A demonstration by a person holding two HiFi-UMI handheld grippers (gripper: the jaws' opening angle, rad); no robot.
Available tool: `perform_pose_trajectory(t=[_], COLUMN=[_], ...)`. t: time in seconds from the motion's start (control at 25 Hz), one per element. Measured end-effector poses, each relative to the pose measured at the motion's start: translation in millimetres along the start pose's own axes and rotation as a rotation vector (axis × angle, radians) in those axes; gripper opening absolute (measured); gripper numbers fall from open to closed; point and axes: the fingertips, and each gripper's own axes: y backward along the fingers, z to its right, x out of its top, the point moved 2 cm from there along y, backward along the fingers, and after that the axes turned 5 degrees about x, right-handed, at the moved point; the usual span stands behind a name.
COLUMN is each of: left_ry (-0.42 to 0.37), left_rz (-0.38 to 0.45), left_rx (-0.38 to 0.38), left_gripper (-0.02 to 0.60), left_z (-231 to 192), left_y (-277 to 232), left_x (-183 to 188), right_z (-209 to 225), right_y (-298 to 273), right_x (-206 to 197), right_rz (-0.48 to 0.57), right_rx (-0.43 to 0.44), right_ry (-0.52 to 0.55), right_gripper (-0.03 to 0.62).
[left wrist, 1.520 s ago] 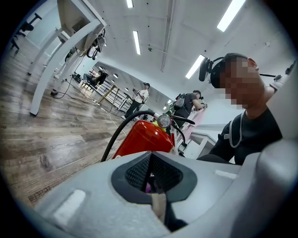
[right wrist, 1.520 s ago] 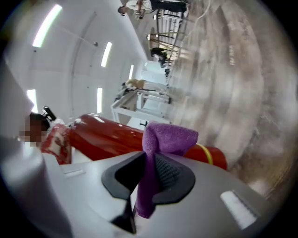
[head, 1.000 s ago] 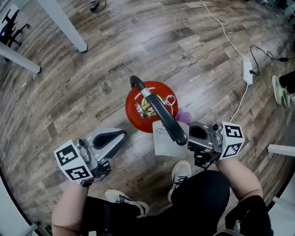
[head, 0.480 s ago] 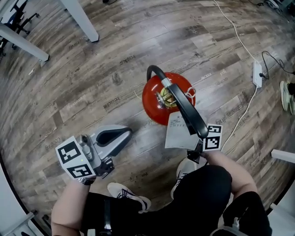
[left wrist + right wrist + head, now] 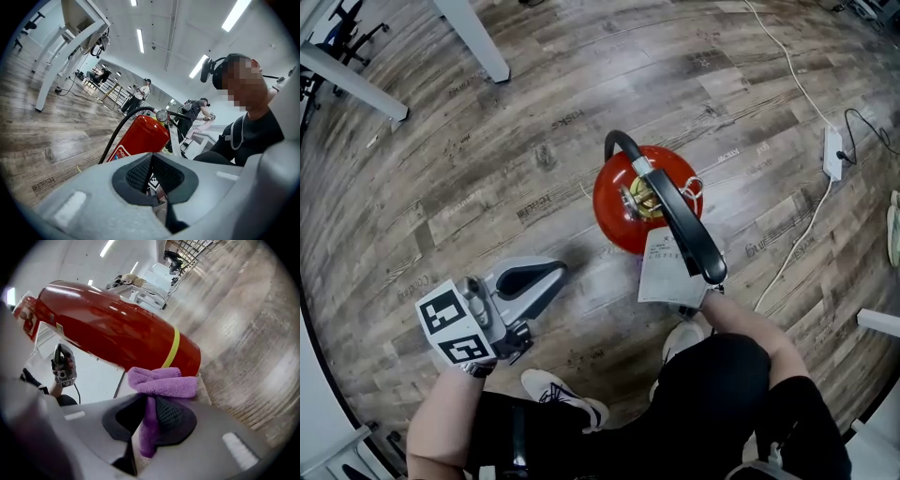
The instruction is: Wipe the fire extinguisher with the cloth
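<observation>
Extinguisher (image 5: 614, 214) on floor (image 5: 487, 141), cloth (image 5: 161, 383) beside it — near base

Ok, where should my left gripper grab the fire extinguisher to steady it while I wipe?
Probably the black handle on top of the fire extinguisher, approached from the left gripper side. It's a long narrow bar sticking out above the upright body, so jaws can close across its width; the round body looks too wide.

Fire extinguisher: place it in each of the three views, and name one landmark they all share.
Head view: the fire extinguisher stands right of centre, seen from above.
Left gripper view: it sits at centre, tilted in the picture.
Right gripper view: it runs across the upper left, just behind the purple cloth.
Shared landmark: the wood plank floor.
</observation>
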Motion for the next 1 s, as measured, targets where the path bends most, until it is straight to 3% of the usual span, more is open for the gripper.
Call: perform_pose_trajectory(t=[0.36, 0.68, 0.88, 1.0], left_ry=[-0.02, -0.05, -0.093, -0.103], left_rz=[0.041, 0.14, 0.244, 0.28], left_rx=[-0.011, -0.026, -0.033, -0.107], left_gripper=[0.004, 0.003, 0.005, 0.026], left_z=[-1.9, -0.8, 10.6, 26.9], left_y=[-9.4, -17.7, -10.2, -15.3], left_x=[19.6, 60.3, 112.4, 146.9], right_z=[-17.1, -156.2, -243.9, -297.4], right_y=[22.8, 37.5, 34.4, 32.1], right_x=[43.3, 191.9, 242.4, 260.0], right_rz=[0.094, 0.166, 0.128, 0.094], right_rx=[-0.022, 0.139, 0.191, 0.22], right_ry=[-0.022, 0.303, 0.506, 0.615], right_gripper=[0.06, 0.06, 0.06, 0.06])
